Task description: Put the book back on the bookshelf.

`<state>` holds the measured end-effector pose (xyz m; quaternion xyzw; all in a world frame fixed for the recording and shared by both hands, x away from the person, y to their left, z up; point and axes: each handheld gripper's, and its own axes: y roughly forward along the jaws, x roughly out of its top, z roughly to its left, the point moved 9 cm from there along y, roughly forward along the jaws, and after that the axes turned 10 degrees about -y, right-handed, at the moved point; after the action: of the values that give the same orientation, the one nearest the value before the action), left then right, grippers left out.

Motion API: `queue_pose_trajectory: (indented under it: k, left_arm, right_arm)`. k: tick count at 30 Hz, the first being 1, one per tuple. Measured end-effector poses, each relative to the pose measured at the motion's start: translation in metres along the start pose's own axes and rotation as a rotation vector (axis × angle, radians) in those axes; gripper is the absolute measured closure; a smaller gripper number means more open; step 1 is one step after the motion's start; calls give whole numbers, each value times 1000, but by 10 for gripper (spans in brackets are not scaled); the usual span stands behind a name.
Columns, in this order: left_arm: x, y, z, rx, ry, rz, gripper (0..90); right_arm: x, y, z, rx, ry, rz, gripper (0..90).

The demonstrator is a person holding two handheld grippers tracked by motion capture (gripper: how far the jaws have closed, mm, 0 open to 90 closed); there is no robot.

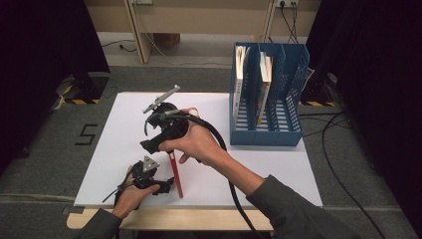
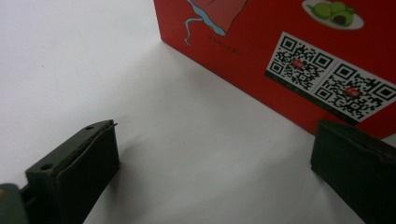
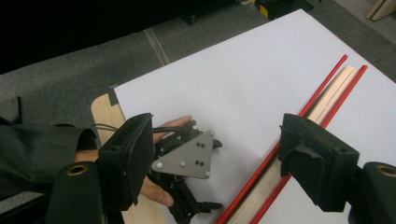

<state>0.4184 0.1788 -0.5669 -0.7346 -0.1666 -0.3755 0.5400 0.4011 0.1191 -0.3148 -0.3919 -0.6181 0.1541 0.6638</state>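
Observation:
A thin red book [image 1: 175,175] stands on its edge on the white sheet [image 1: 268,169], near the table's front. From above, its pale page edges [image 3: 327,95] show between two red covers. Its cover [image 2: 280,42] bears QR codes. My left gripper [image 1: 164,188] rests low on the sheet just left of the book, open, with the cover a short way beyond its jaws [image 2: 210,158]. My right gripper [image 1: 160,147] hangs above the book's far end, open and pointing down; the book's top edge runs under its right jaw [image 3: 215,123]. The left gripper's grey plate [image 3: 184,161] shows below it.
A blue slotted file rack [image 1: 266,127] stands at the sheet's back right with two upright books [image 1: 240,74] [image 1: 263,84] in it. The wooden table edge [image 1: 199,219] runs along the front. Cables trail on the floor at right.

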Motion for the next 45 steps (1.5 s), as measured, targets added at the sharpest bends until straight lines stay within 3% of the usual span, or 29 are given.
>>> queue_pose_trajectory:
  k: [3,6,9,12,18,23,26,33,38,42,45]
  left_arm:
    - [0,0,0,-1,1,0,1]
    - [0,0,0,0,1,-2,1]
    - [0,0,0,-1,1,1,0]
    - [0,0,0,0,0,1,0]
    - [0,-2,-2,6,15,-8,17]
    - [0,-4,-6,-2,31,-16,89]
    - [0,-4,-6,-5,28,-14,82]
    - [2,0,-10,-11,25,-26,60]
    - [4,0,-17,-46,43,-19,150]
    - [5,-3,-15,-61,40,-21,148]
    - [6,-4,-2,-55,12,-20,147]
  right_arm:
    - [5,-6,-3,-12,8,-36,258]
    - [2,-16,-26,-50,68,-65,238]
    - [-20,-7,-38,10,162,-17,232]
    - [-30,-2,-37,32,158,2,236]
    - [-31,4,-29,51,136,38,270]
    - [-35,10,-31,13,78,98,380]
    - [-41,12,-32,9,37,137,431]
    - [-52,2,-43,-70,-90,195,537]
    - [-63,-8,-58,-89,-93,204,610]
    - [-74,-14,-70,-75,-42,179,646]
    - [-80,-19,-73,-43,10,155,666]
